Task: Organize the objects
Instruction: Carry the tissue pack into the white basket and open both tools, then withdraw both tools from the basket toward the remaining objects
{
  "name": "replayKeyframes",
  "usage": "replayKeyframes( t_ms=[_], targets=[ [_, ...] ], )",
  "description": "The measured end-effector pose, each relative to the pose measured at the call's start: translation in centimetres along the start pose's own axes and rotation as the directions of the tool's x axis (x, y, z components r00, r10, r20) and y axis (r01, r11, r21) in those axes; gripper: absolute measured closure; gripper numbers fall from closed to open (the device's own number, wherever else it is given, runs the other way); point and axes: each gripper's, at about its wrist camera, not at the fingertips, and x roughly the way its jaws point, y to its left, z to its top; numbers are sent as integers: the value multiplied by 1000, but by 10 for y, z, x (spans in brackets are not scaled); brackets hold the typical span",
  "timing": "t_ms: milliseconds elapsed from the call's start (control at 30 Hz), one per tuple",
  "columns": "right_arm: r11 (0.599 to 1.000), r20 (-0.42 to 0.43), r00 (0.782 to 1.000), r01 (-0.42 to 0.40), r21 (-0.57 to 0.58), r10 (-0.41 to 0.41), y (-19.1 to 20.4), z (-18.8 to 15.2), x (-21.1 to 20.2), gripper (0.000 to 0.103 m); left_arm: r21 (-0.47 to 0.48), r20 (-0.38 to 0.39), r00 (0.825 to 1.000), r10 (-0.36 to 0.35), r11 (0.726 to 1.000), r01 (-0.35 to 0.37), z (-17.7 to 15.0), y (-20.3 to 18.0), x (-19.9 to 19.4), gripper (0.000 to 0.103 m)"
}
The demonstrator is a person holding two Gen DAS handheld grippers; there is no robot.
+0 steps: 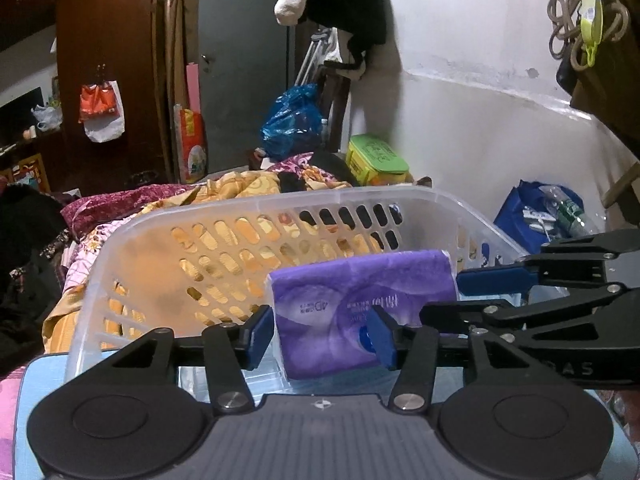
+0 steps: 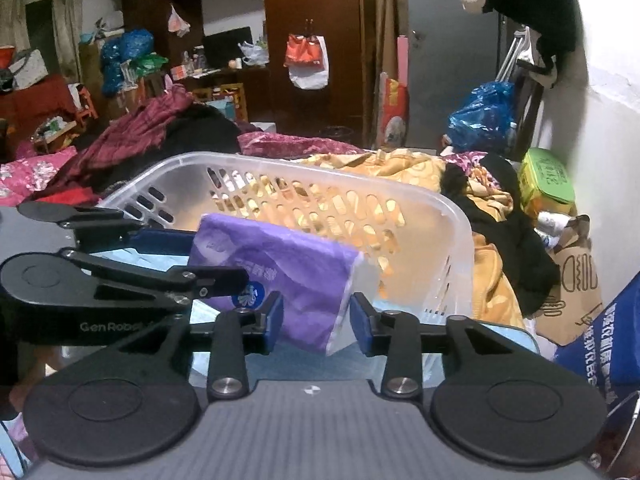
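A purple tissue pack (image 1: 352,280) (image 2: 304,264) stands tilted inside a translucent white slotted basket (image 1: 240,204) (image 2: 280,164), near its front wall. My left gripper (image 1: 320,338) (image 2: 220,256) straddles the pack's left end, one blue pad at its edge and the other in front of its face. My right gripper (image 2: 318,322) (image 1: 444,300) straddles the pack's right end. Its left pad is against the purple wrap and a thin gap shows at its right pad. Both sets of jaws stand apart around the pack without clearly pressing it.
The basket sits on a light blue mat (image 2: 512,336) on a bed with yellow bedding (image 2: 420,168) and a black garment (image 2: 516,248). A green box (image 1: 376,160), a blue bag (image 1: 532,216), a paper bag (image 2: 576,280) and a white wall (image 1: 480,120) lie right.
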Motion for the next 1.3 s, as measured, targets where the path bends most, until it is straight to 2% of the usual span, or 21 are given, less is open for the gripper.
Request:
replayKeyframes(
  t_ms=[33,167,200,267,367,467,567,633,733,833,1000,1100,1167,1300],
  targets=[
    [1000,6,1000,6,-5,-6,0,1,-2,51,-3,1,1000,2,1000,-2,0,2,-2,41],
    [998,47,997,63,-28,-61,4,3,-13,26,-4,47,998,31,1000,-31,3,5,-17,21],
    [997,69,995,71,-27,-69,4,3,-18,17,-6,68,997,44,999,-44,4,5,-23,19],
    [997,129,989,72,-16,-69,5,2,-30,7,-5,112,992,63,998,-63,4,2,-40,17],
    [998,213,975,63,-4,-61,8,-6,-54,1,47,163,983,79,995,-88,-2,-11,-73,17],
    [999,299,954,46,-27,-36,17,-24,-82,0,137,217,972,91,983,-123,-14,-29,-115,17],
    [999,340,940,27,-44,-10,22,-41,-107,0,207,239,966,97,967,-148,-28,-44,-155,17],
    [998,362,932,18,-55,3,23,-52,-122,0,230,256,960,111,958,-172,-37,-50,-180,17],
    [997,393,920,17,-70,12,26,-63,-139,0,237,258,961,99,958,-163,-49,-51,-203,17],
    [997,410,912,31,-76,3,30,-69,-146,0,232,245,964,104,959,-162,-63,-47,-211,17],
    [998,430,903,12,-62,16,33,-93,-144,0,208,229,960,159,956,-208,-97,-36,-203,17],
    [998,404,913,-28,-55,48,32,-110,-127,0,175,247,952,182,958,-228,-132,-29,-196,17],
    [998,396,917,-23,-58,44,35,-123,-116,0,141,270,946,180,964,-224,-155,-26,-191,17],
    [999,377,926,-19,-34,30,34,-140,-93,0,74,265,951,159,980,-184,-181,-19,-172,17]
  ],
)
